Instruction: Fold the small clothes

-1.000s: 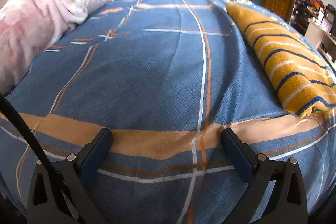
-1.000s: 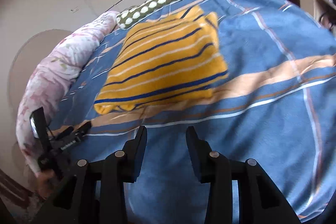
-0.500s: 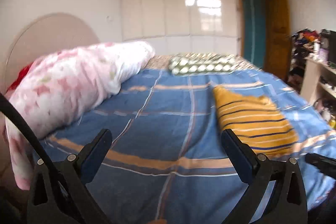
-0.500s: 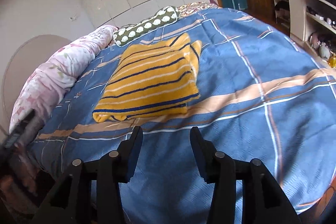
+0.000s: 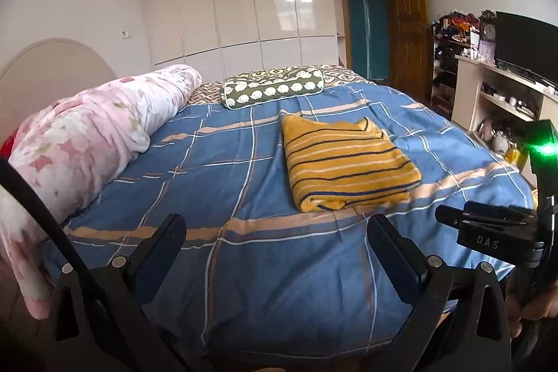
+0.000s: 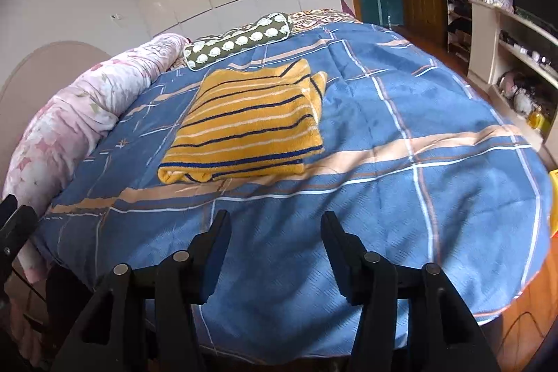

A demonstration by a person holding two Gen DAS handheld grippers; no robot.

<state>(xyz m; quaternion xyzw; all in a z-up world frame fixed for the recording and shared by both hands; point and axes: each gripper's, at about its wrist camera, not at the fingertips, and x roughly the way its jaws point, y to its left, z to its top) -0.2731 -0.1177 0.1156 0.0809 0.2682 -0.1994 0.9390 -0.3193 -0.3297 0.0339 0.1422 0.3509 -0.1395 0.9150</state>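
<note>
A folded yellow sweater (image 5: 345, 162) (image 6: 247, 128) with dark blue and white stripes lies flat on the blue plaid bedspread (image 5: 244, 169) (image 6: 401, 114). My left gripper (image 5: 275, 232) hangs open over the bed's near edge, well short of the sweater, with nothing between its fingers. My right gripper (image 6: 275, 225) is also back from the sweater, above the bedspread; its jaws are opening and hold nothing. The right gripper's body (image 5: 495, 229), with a green light, shows at the right edge of the left wrist view.
A pink floral duvet (image 5: 87, 142) (image 6: 87, 107) is rolled along the bed's left side. A green dotted bolster (image 5: 272, 89) (image 6: 240, 40) lies at the far end. Shelves (image 5: 488, 100) (image 6: 512, 51) with clutter and a dark screen stand to the right, a wooden door (image 5: 408, 30) beyond.
Both grippers have drawn back and risen from the bed, so the sweater looks smaller and farther. The right gripper's jaws have spread wider. The left jaws stay wide.
</note>
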